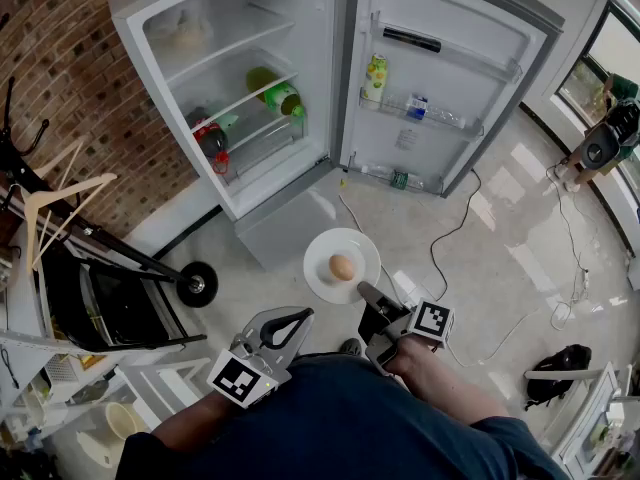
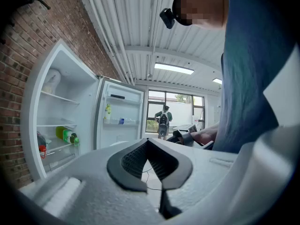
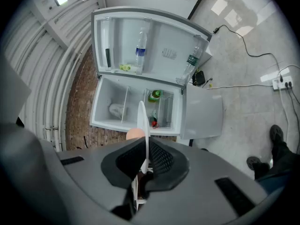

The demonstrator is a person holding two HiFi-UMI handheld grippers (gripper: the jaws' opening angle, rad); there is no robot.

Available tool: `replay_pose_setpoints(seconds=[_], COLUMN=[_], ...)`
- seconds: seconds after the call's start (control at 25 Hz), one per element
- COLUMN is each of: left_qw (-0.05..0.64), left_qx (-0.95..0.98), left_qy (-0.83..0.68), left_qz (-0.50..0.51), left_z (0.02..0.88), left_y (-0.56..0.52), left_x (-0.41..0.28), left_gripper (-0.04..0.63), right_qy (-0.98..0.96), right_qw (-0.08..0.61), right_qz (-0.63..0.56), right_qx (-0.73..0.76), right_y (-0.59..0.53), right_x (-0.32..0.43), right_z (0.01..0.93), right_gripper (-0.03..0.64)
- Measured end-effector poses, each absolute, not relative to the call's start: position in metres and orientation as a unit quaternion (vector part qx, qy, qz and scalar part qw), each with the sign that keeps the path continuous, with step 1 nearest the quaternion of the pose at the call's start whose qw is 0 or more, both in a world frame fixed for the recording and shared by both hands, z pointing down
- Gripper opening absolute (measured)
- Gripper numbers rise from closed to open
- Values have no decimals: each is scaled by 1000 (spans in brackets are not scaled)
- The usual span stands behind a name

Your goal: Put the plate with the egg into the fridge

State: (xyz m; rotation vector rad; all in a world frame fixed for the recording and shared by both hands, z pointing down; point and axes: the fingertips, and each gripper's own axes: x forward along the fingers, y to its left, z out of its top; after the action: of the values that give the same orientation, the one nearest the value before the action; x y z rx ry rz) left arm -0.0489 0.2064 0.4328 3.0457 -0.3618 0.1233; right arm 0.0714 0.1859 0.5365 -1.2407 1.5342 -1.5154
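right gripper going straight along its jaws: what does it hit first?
Way looks free up to the open fridge. The right gripper, shut on the plate, aims into it; the plate's rim would probably meet the shelves near the green bottle first. Depth unclear.

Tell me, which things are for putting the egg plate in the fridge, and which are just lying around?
For the job:
plate, held by its rim in the right gripper
egg on it
open fridge

Just lying about:
green bottle on a fridge shelf
cables on the floor
coat hanger
black bag
left gripper, shut and empty
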Motion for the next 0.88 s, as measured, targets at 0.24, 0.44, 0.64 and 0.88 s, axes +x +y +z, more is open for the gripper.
replay_pose_setpoints(seconds=[0.24, 0.44, 0.64, 0.88], left_qw=[43, 44, 42, 41], left_qx=[991, 990, 989, 985], left_qy=[-120, -125, -137, -164], left_qz=[39, 38, 36, 36], left_z=[431, 431, 429, 427], left_y=[206, 205, 201, 198], left_x=[-45, -40, -33, -21], left_gripper=[-2, -2, -2, -2], right_qy=[584, 587, 582, 596], right_qw=[315, 314, 314, 301], right_qz=[-580, -581, -585, -590], right_qx=[-473, -469, -468, -454], right_y=[186, 183, 178, 170], right_x=[73, 78, 89, 100], right_z=[535, 535, 536, 534], right_gripper=[20, 18, 20, 20])
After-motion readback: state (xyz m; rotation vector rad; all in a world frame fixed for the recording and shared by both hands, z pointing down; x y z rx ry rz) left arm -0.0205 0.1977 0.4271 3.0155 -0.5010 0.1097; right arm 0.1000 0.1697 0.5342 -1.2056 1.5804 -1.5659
